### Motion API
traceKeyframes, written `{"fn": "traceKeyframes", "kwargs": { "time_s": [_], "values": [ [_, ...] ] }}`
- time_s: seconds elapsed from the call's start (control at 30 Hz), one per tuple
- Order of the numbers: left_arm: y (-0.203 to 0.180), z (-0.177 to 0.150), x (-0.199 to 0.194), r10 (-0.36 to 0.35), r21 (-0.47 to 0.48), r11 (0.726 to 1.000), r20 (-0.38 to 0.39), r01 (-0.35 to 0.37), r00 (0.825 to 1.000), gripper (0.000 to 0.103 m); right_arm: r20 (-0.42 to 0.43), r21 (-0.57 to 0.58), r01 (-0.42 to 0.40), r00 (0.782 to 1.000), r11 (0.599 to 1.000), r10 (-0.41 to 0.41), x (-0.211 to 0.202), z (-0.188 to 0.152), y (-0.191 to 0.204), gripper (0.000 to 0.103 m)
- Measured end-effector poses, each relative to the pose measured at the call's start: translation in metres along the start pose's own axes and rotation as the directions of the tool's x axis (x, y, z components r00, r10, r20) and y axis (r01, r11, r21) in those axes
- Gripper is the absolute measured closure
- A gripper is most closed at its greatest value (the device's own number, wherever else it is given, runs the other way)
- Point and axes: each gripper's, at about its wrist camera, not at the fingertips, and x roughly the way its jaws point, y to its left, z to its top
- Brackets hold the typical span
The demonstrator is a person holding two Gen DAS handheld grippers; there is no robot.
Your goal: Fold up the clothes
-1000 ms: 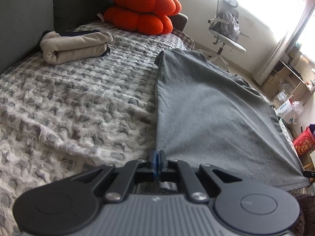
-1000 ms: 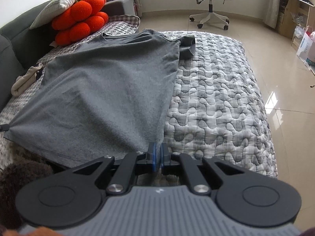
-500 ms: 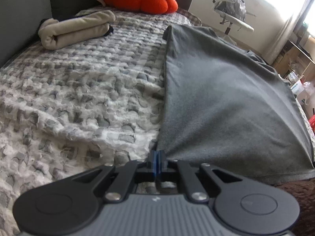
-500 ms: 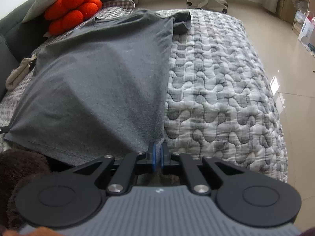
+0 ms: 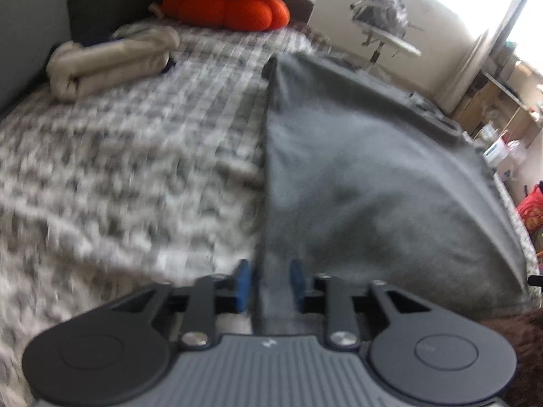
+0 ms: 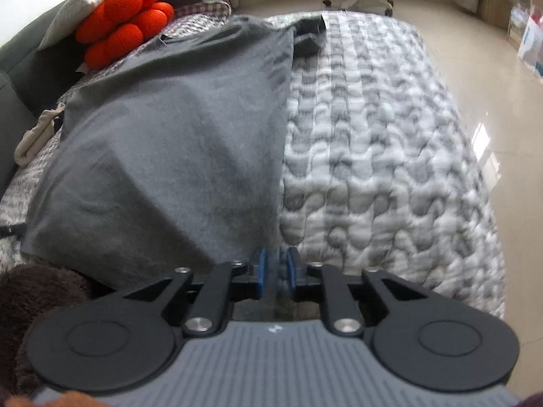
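While blurred, grey shirt's (image 5: 356,176) near hem.

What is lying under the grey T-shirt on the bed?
The grey T-shirt lies spread on the grey-and-white quilt, which shows on both sides of it. Whatever lies directly beneath the shirt is covered; nothing pokes out.

A plain charcoal-grey cotton T-shirt (image 6: 176,135) lies ahead of the black gripper with blue pads (image 6: 275,271), on a grey-and-white mottled quilted cover (image 6: 373,156); beyond sits a bright orange lobed plush cushion (image 6: 118,20).
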Motion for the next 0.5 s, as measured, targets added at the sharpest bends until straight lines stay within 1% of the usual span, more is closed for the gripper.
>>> {"fn": "traceKeyframes", "kwargs": {
  "time_s": [0.03,0.07,0.13,0.2,0.3,0.5],
  "values": [
    [-0.003,0.006,-0.001,0.005,0.019,1.000,0.019,-0.005,1.000,0.061,0.012,-0.009,0.001,1.000,1.000,-0.001,-0.004,0.003,0.000,0.049],
    [-0.007,0.012,-0.003,0.011,0.038,0.999,0.038,-0.012,0.999,0.060,0.025,-0.020,0.002,1.000,1.000,-0.002,-0.007,0.006,0.001,0.047],
    [-0.013,0.025,-0.003,0.014,0.060,0.998,0.063,-0.017,0.998,0.055,0.041,-0.036,0.007,0.999,0.999,-0.005,-0.009,0.015,0.003,0.047],
    [-0.019,0.040,0.000,0.006,0.081,0.997,0.085,-0.013,0.996,0.053,0.058,-0.043,0.008,0.998,0.999,-0.005,-0.009,0.025,0.005,0.047],
    [-0.025,0.060,0.006,0.009,0.102,0.995,0.109,-0.020,0.994,0.048,0.081,-0.048,0.010,0.997,0.999,-0.006,-0.005,0.040,0.006,0.047],
    [-0.034,0.102,0.024,0.025,0.129,0.991,0.150,-0.044,0.988,0.047,0.119,-0.059,0.006,0.993,0.998,0.001,0.008,0.072,0.010,0.047]
  ]
}}
